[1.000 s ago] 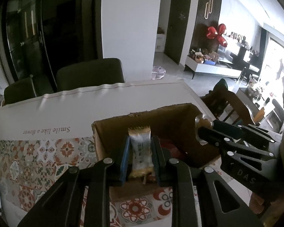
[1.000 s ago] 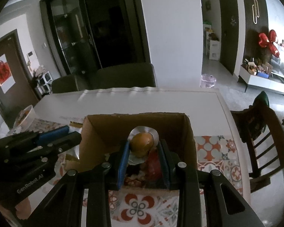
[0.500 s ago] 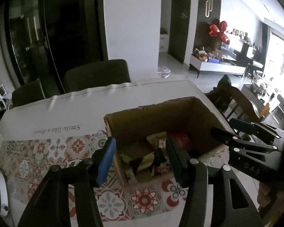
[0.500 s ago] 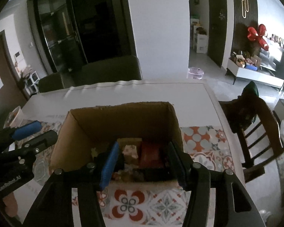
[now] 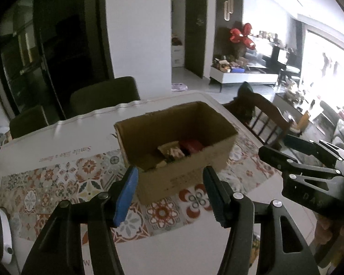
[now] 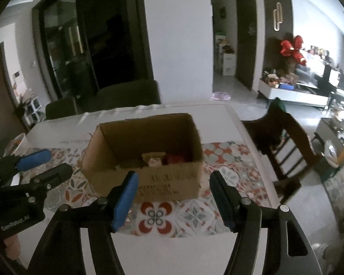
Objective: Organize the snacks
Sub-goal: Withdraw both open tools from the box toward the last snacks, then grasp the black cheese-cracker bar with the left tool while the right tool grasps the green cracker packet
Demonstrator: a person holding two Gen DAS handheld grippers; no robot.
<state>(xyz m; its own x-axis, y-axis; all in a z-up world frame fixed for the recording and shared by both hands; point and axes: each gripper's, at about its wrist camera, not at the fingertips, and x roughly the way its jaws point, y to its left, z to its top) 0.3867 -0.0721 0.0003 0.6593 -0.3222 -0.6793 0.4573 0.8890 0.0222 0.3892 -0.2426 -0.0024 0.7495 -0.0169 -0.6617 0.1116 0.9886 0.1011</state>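
Observation:
An open cardboard box [image 5: 185,178] stands on the patterned table runner; it also shows in the right wrist view [image 6: 172,183]. Inside lie several snacks [image 5: 172,152], among them a tan packet [image 6: 152,157] and a red one [image 5: 191,145]. My left gripper [image 5: 170,194] is open and empty, held back from the box's near side. My right gripper [image 6: 174,197] is open and empty too, in front of the box. Each gripper shows in the other's view: the right one [image 5: 293,153] at the right, the left one [image 6: 41,162] at the left.
The white table [image 5: 149,252] carries a tiled runner [image 5: 57,183]. A wooden chair [image 6: 286,142] stands off the right edge, dark chairs [image 5: 103,96] behind the far edge. A white object [image 5: 2,233] lies at the near left, a cup [image 6: 19,143] at the far left.
Both grippers let go of their snacks into the box, the left a white-gold packet, the right a round foil-wrapped one. Both have since pulled back and up from the box, jaws open.

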